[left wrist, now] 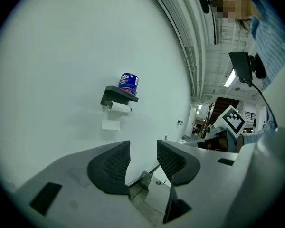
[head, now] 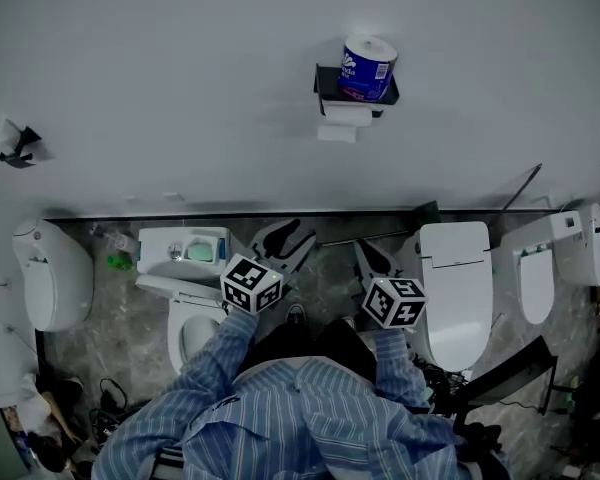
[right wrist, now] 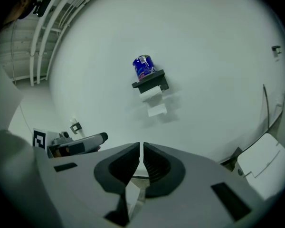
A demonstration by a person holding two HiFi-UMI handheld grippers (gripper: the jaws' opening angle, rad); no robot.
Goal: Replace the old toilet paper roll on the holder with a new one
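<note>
As new roll [head: 368, 66] tops holder [head: 326, 81] | old roll [head: 346, 116] under | L-tool [left wrist: 143, 148] apart | R-tool [right wrist: 141, 148] closed

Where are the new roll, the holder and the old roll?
new roll [head: 368, 66], head view, on its blue wrapper
holder [head: 325, 83], head view, on its dark left side
old roll [head: 346, 115], head view, on its white paper

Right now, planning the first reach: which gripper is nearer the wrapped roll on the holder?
Right, by a little. In the head view the right gripper sits almost straight below the wrapped roll; the left gripper is further off to the left. Neither touches it.
</note>
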